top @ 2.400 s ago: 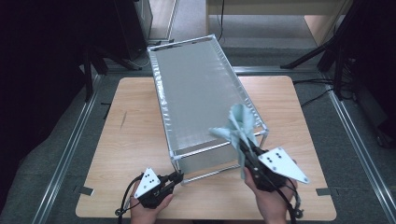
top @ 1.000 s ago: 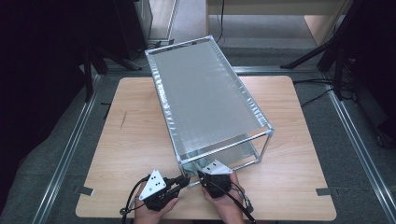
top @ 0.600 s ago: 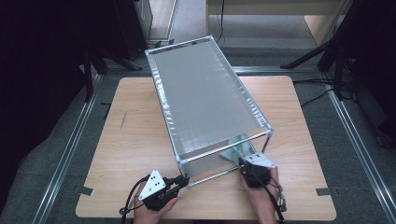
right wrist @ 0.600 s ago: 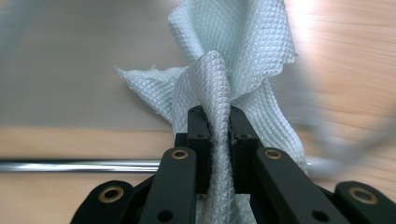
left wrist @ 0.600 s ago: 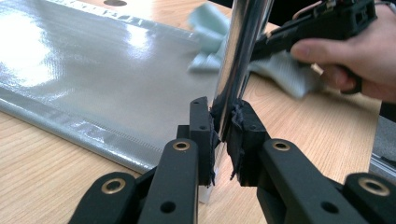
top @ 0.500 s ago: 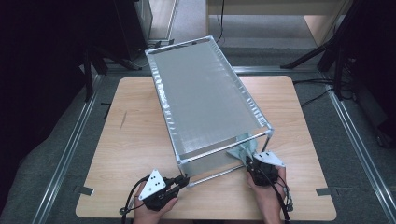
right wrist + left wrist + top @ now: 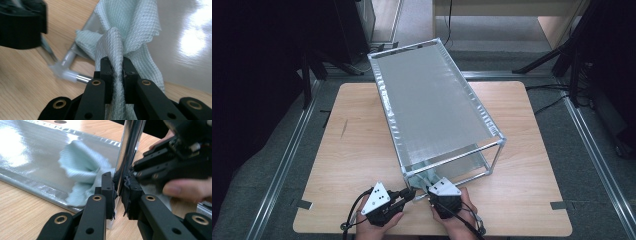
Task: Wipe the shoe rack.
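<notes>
left claw: the left gripper (image 7: pixel 404 195) sits at the near edge of the desk, its jaws pinched tight on the upright metal post (image 7: pixel 127 152) at the near left corner of the frame. in the left gripper view the two pads (image 7: pixel 108 192) press on either side of the shiny tube just above its foot.
right claw: the right gripper (image 7: pixel 117 68) is closed on a fold of the cloth, which runs up between its jaws and fans out above them. in the high view it (image 7: pixel 432 189) lies just beside the left gripper, close to the same corner.
cloth: the pale green waffle-weave cloth (image 7: pixel 130 32) is bunched at the near left corner of the frame, partly over the silvery sheet (image 7: pixel 27 152) on the frame's floor and against the post. in the high view it (image 7: pixel 428 177) shows just inside the near opening.
frame: a long box frame (image 7: pixel 432 107) of metal tubes, its top covered in grey sheet, lies slantwise on the wooden desk (image 7: pixel 352 145), from the far edge toward the near edge.
hands: both hands (image 7: pixel 462 215) come in over the near edge of the desk, close together.
</notes>
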{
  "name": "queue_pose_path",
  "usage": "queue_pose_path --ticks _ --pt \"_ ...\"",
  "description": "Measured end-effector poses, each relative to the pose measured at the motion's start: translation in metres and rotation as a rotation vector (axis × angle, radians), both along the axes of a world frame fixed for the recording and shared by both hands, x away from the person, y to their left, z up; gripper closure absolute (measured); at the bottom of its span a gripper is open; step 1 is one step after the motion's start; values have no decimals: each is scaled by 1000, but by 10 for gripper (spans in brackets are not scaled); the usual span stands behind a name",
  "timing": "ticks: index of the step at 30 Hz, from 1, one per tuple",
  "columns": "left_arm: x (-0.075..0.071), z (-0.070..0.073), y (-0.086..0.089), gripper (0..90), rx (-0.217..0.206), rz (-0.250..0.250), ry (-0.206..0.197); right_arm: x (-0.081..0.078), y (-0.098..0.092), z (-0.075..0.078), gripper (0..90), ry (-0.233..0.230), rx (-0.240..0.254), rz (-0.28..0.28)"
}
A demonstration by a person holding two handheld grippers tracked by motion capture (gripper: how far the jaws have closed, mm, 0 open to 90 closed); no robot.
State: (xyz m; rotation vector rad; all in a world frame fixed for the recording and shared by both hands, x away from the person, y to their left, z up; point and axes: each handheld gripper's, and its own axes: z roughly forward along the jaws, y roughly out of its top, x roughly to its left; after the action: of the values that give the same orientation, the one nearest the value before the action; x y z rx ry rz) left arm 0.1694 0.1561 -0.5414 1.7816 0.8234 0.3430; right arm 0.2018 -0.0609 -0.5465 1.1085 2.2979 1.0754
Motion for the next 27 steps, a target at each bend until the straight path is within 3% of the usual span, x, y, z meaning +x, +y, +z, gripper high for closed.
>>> queue_pose_path --ticks 2,3,4,10,15,17,21,24,27 --pt "0 0 0 809 -1 2 0 3 -17 2 821 -9 -6 -42" --pt "0 0 0 809 -1 2 0 3 -17 2 821 -9 -6 -42" --pt "1 0 1 809 -1 8 0 5 -45 5 822 0 2 -108" --pt "5 0 8 808 -1 35 5 3 -137 17 823 15 23 -324" --pt "8 0 14 808 0 58 4 0 -195 36 823 -29 50 -470" --pt "9 0 18 808 -1 67 6 1 -214 41 823 -48 91 -530" --pt "11 0 24 806 -8 80 10 9 -230 46 824 -82 120 -605" --pt "11 -1 28 806 -7 86 11 18 -230 39 789 -67 95 -603" --pt "12 -1 31 805 -9 94 12 22 -225 34 526 -40 98 -574"
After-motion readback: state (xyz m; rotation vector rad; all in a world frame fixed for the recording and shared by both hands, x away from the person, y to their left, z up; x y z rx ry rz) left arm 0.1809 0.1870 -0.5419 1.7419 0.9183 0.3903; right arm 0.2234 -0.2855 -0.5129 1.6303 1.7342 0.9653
